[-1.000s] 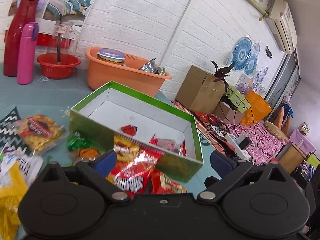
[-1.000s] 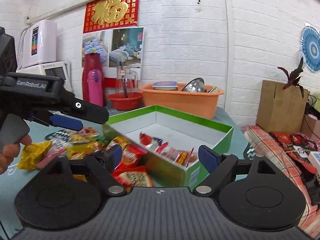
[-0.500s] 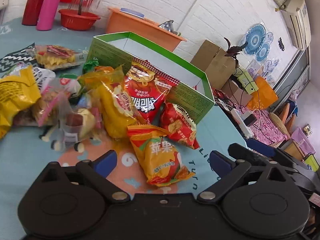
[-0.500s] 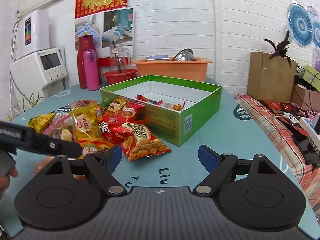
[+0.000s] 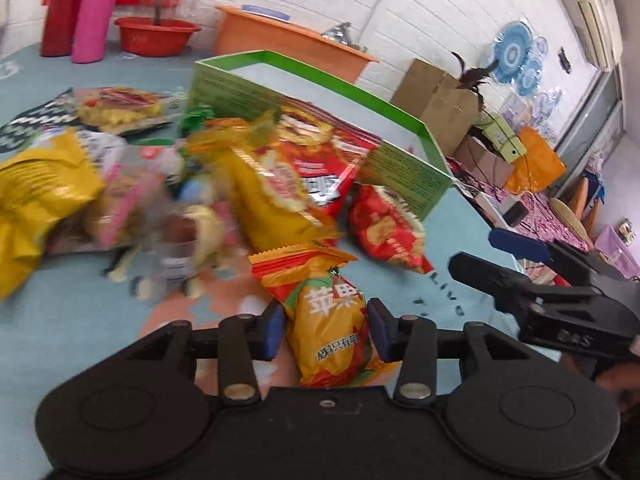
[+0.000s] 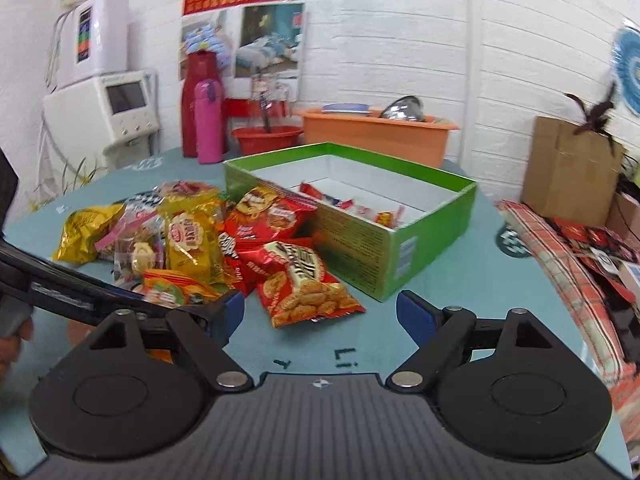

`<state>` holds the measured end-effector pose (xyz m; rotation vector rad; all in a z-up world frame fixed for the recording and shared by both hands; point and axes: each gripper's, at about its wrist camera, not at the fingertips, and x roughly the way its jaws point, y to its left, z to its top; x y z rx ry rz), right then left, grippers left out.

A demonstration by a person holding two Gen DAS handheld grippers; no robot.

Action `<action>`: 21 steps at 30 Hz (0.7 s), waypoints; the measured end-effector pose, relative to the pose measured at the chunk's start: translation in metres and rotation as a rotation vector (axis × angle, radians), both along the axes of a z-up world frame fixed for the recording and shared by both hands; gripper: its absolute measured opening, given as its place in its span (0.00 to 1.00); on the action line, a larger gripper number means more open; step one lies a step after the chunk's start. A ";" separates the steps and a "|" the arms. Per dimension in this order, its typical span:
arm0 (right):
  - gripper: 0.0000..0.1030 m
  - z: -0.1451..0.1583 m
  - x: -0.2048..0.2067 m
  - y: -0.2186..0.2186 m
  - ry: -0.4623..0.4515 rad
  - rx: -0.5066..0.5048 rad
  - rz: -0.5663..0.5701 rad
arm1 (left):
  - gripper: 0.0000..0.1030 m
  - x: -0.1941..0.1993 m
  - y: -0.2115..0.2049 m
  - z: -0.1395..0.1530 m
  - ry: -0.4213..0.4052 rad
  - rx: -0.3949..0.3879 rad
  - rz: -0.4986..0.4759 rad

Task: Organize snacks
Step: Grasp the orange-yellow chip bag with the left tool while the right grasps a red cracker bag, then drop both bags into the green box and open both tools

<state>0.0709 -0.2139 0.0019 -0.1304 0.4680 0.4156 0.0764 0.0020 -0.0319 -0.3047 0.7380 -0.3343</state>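
An orange snack packet (image 5: 332,320) lies on the teal table, nearest me in a heap of snack bags. My left gripper (image 5: 326,332) straddles it: the jaws are closing, the blue pads (image 5: 272,332) sit at its two sides, and the bag does not look squeezed. Beyond the heap stands the green box (image 5: 400,168), white inside, with a few small packets in it (image 6: 360,208). A red packet (image 6: 304,280) lies in front of the box. My right gripper (image 6: 320,316) hovers open over bare table with nothing between its fingers.
An orange basin (image 6: 376,132), a red bowl (image 6: 268,138), a pink bottle (image 6: 208,120) and a red flask (image 6: 196,92) line the far edge. A cardboard box (image 6: 568,164) and floor clutter lie to the right. A person's hand (image 6: 12,340) holds the left tool.
My left gripper has sunk from above the box to the near side of the heap, and its jaws have narrowed around the orange packet. The right gripper has dipped slightly.
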 end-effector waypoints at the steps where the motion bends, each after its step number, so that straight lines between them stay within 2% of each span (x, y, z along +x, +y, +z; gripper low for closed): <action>1: 1.00 -0.002 0.007 0.006 0.006 -0.023 0.023 | 0.66 -0.004 0.007 0.001 0.004 -0.001 0.016; 6: 1.00 -0.012 0.040 0.037 0.013 -0.131 0.117 | 0.77 -0.019 0.023 0.002 0.021 -0.036 0.045; 8: 1.00 -0.017 0.051 0.047 0.022 -0.173 0.152 | 0.98 -0.021 0.021 0.003 0.021 -0.038 0.040; 9: 1.00 -0.020 0.055 0.050 0.024 -0.194 0.161 | 1.00 -0.022 0.020 0.004 0.017 -0.035 0.036; 12: 1.00 -0.027 0.064 0.055 0.032 -0.265 0.152 | 1.00 -0.020 0.015 0.003 0.006 -0.021 0.025; 15: 1.00 -0.026 0.065 0.042 0.086 -0.176 0.130 | 1.00 -0.016 0.012 0.001 -0.004 -0.026 0.029; 17: 0.93 -0.026 0.057 0.040 0.077 -0.184 0.120 | 1.00 -0.014 0.011 0.000 -0.010 -0.030 0.033; 18: 0.92 -0.027 0.052 0.040 0.069 -0.193 0.112 | 0.91 -0.013 0.011 -0.001 -0.011 -0.023 0.038; 19: 0.91 -0.027 0.047 0.040 0.064 -0.198 0.106 | 0.74 -0.012 0.010 -0.002 -0.008 -0.024 0.031; 21: 0.89 -0.027 0.040 0.038 0.068 -0.181 0.087 | 0.71 -0.013 0.010 -0.004 -0.020 -0.026 0.031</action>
